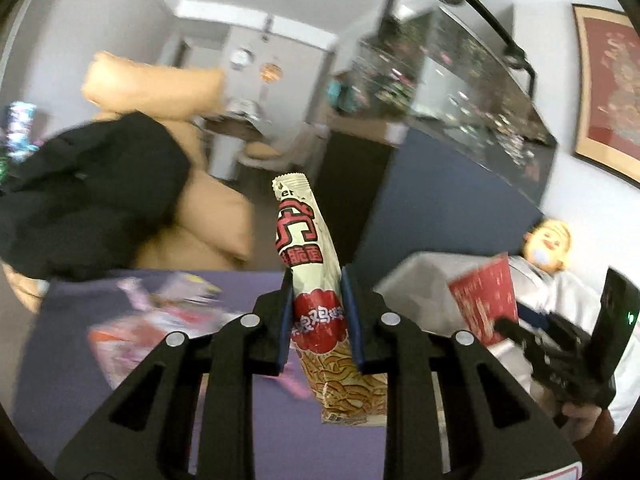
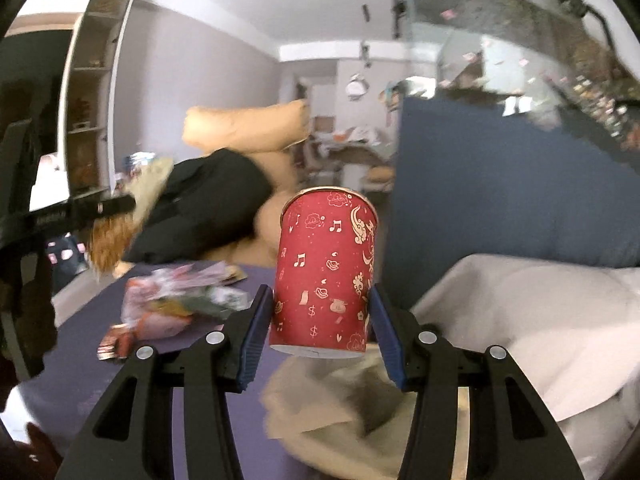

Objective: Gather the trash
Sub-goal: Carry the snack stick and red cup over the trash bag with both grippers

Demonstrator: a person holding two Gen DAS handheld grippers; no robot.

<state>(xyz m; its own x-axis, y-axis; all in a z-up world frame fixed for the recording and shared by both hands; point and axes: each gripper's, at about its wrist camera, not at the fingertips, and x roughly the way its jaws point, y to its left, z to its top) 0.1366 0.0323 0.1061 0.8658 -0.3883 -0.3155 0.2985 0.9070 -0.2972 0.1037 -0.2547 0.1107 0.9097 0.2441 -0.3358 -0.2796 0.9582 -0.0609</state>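
Purple tabletop (image 1: 280, 432) below; left tongs (image 1: 316, 300) clamp upright wrapper (image 1: 312, 280); right tongs (image 2: 322, 316) clamp upright cup (image 2: 326, 272).

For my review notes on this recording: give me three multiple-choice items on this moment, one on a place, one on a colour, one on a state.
1. Where is the snack packet?
A. between the left hand-held gripper's fingers
B. on the purple cloth
C. on the pillow

2. What colour is the cup?
A. blue
B. red
C. white

3. How is the cup held in the right hand-held gripper?
A. lying flat
B. upside down
C. upright

Answers: 1 A, blue pads press its sides; 2 B, red with pale prints; 3 C, rim on top, base below.
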